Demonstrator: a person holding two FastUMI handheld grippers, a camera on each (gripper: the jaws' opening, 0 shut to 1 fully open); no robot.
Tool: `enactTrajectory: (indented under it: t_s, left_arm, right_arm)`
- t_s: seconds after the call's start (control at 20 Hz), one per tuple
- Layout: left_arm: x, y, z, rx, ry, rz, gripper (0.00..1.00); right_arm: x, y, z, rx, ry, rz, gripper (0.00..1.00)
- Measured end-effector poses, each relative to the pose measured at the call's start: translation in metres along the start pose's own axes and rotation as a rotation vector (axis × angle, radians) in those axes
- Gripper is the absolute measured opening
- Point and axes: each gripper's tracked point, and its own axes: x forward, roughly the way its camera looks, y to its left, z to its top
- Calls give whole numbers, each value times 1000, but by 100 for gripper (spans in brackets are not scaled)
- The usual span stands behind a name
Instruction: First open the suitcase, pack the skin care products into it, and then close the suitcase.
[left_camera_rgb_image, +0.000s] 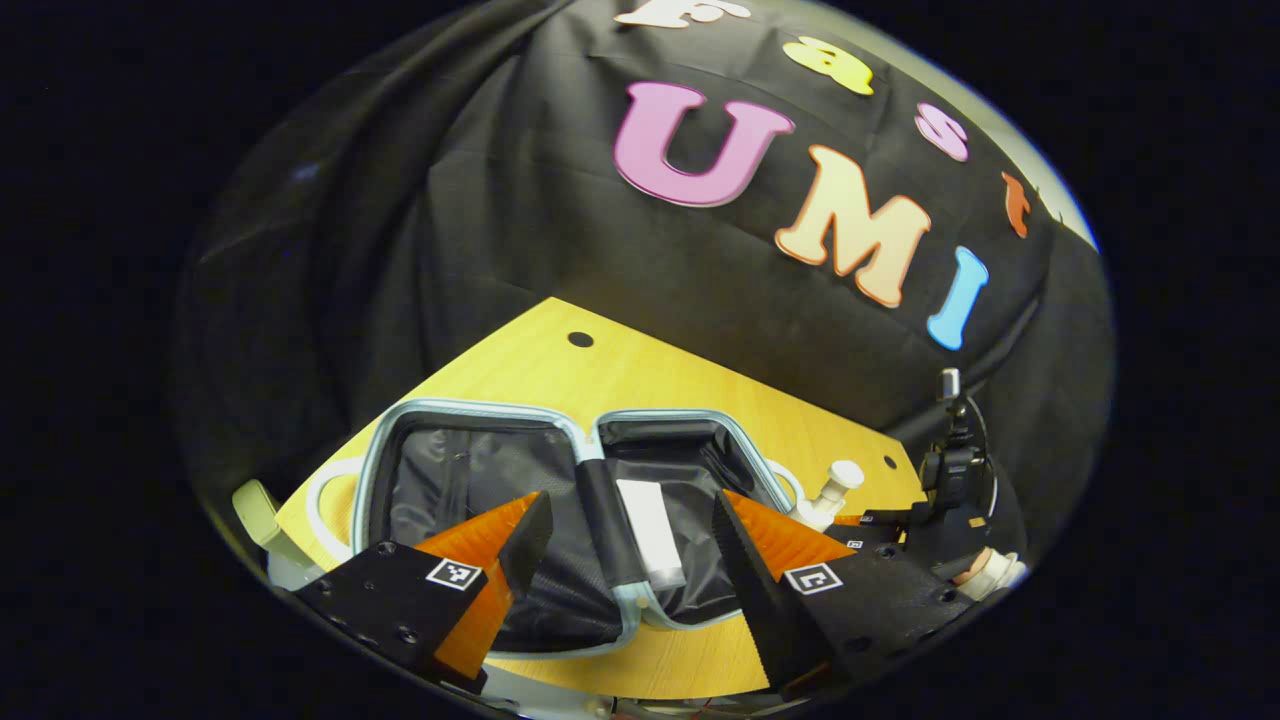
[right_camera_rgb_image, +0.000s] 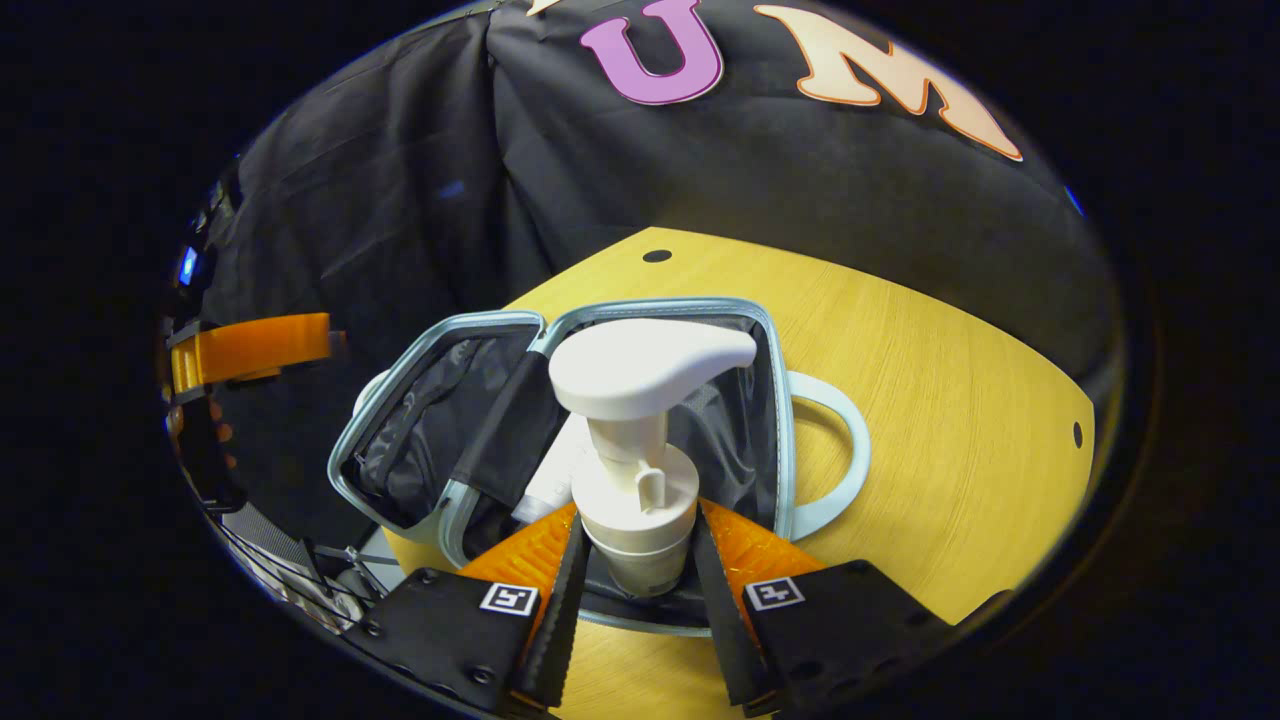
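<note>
The suitcase (left_camera_rgb_image: 470, 408) lies open on the yellow table (left_camera_rgb_image: 620, 370), both halves lined in black with a light blue rim. A white tube (left_camera_rgb_image: 650, 530) rests in its right half by the hinge. My left gripper (left_camera_rgb_image: 630, 540) hovers open above the suitcase with nothing between its fingers. My right gripper (right_camera_rgb_image: 635, 530) is shut on a white pump bottle (right_camera_rgb_image: 635, 480), held upright over the near edge of the suitcase (right_camera_rgb_image: 660, 303). In the left gripper view the pump bottle (left_camera_rgb_image: 835, 490) shows just past the suitcase's right rim.
A light blue handle (right_camera_rgb_image: 850, 450) sticks out from the suitcase's side. Bare table (right_camera_rgb_image: 950, 400) stretches to the right of it, with small holes near its edges. A hand (left_camera_rgb_image: 990, 570) holds the right gripper. A pale object (left_camera_rgb_image: 255, 510) sits at the table's left corner.
</note>
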Motion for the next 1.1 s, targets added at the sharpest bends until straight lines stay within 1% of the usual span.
enactTrajectory:
  t_s: [0.05, 0.1, 0.25, 0.4, 0.5, 0.65, 0.7, 0.75, 0.85, 0.9, 0.95, 1.1]
  left_arm:
    - [-7, 12, -1, -21, -13, 24, 94]
    - [-14, 24, -3, -40, -25, 43, 94]
    - [-34, 61, -4, -99, -59, 100, 94]
    - [-48, 103, -4, -151, -103, 162, 94]
    - [-55, 127, -4, -198, -129, 187, 94]
    - [-57, 156, -6, -273, -178, 197, 94]
    - [-55, 169, -10, -293, -187, 213, 99]
    - [-52, 179, -14, -314, -193, 221, 94]
    - [-47, 198, -16, -365, -210, 233, 94]
    - [-45, 208, -17, -395, -220, 236, 94]
    - [-41, 219, -18, -428, -235, 237, 94]
    - [-20, 251, -32, -458, -230, 264, 94]
  right_arm:
    - [3, 0, -1, -7, 4, -7, 59]
    - [8, 0, -2, -15, 4, -10, 62]
    - [14, 3, 3, -29, -28, -19, 66]
    - [3, 7, 9, -52, -101, -34, 100]
    - [-18, 16, 21, -42, -205, -20, 100]
    - [-69, 23, 36, -40, -374, -22, 99]
    - [-88, 23, 35, -54, -411, -32, 100]
    - [-106, 24, 33, -66, -443, -40, 100]
    - [-142, 27, 28, -72, -491, -56, 100]
    - [-157, 28, 25, -59, -510, -65, 97]
    - [-173, 28, 22, -39, -524, -73, 99]
    - [-209, 18, 17, 35, -560, -129, 99]
